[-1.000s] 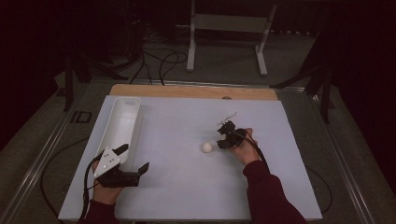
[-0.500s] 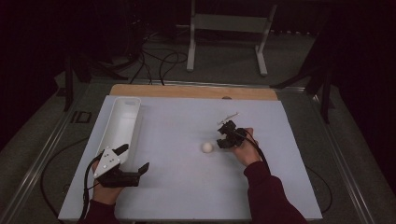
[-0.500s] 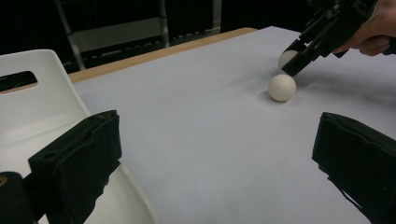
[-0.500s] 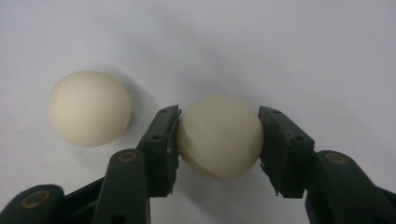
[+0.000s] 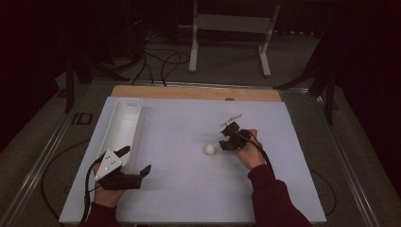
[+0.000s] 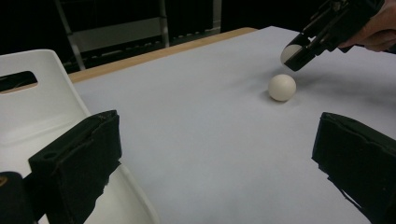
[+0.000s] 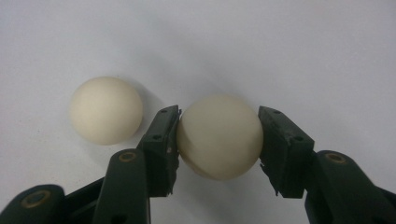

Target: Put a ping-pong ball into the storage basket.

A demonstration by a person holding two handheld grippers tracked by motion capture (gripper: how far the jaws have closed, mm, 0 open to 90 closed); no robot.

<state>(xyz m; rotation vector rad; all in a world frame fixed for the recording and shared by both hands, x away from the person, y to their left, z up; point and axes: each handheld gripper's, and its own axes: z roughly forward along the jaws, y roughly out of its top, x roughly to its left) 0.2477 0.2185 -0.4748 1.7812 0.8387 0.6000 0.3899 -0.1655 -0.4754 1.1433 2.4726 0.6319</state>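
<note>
In the high view, the counter [image 5: 189,198] is covered with a white sheet, and a strip of wood shows along its far edge. The right gripper [image 5: 226,140] is near the middle of the counter, held by the right hand [image 5: 248,150], and a cable runs from it back along the dark red sleeve. One loose ball [image 5: 209,149] lies on the sheet just beside this gripper, on its left. A long white tray [image 5: 124,126] lies along the left side of the counter. The left gripper [image 5: 135,161] is at the near end of the tray with its jaws spread and nothing between them. Behind the counter there are a metal stand [image 5: 231,28] and some cables on the floor.

In the left gripper view, the two black jaws stand wide apart over the bare sheet. The tray [image 6: 42,107] is at the left, partly under the left jaw. The loose ball [image 6: 282,87] lies farther off on the sheet, with open counter before it. The right gripper [image 6: 299,53] is just above and behind it, and a held ball [image 6: 288,52] shows pale between its jaws.

In the right gripper view, the jaws pinch the held ball [image 7: 219,136] from both sides. The loose ball [image 7: 106,110] is just beside the left jaw, close but apart from it
</note>
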